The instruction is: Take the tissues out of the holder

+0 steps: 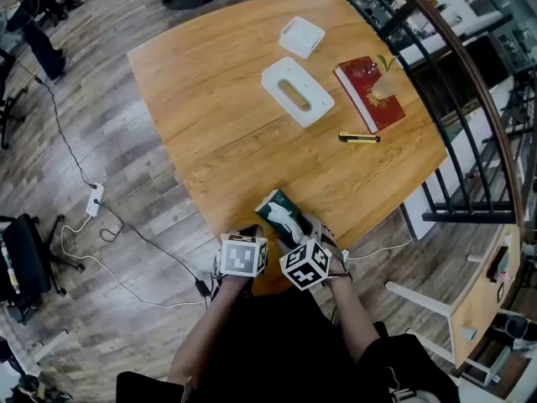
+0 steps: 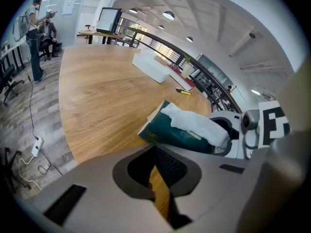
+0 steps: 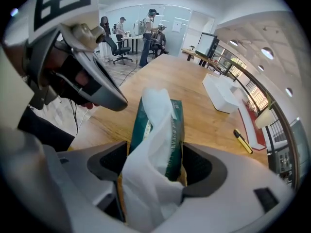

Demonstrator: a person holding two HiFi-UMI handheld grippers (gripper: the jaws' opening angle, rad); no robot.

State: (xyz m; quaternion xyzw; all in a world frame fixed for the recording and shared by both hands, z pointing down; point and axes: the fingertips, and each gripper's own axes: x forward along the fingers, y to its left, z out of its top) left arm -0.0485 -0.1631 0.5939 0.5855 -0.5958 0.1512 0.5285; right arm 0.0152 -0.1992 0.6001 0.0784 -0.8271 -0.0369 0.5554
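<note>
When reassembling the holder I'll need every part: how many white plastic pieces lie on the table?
2. The slotted piece lies mid-table beside the red book; the smaller piece lies beyond it, near the far edge. Nothing seems hidden.

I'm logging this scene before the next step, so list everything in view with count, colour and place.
table: one, wooden, centre of the head view
tissue pack: one, dark green with a white tissue sticking out, near table edge
tissue holder: one, white, far half of the table
square lid: one, white, beyond the holder
book: one, red, right of the holder
potted plant: one, pale pot with green leaves, on the book
pen: one, yellow and black, in front of the book
power strip: one, white, floor left of the table
left gripper: grey, jaws slightly apart, empty
right gripper: grey, jaws open around the tissue pack
</note>
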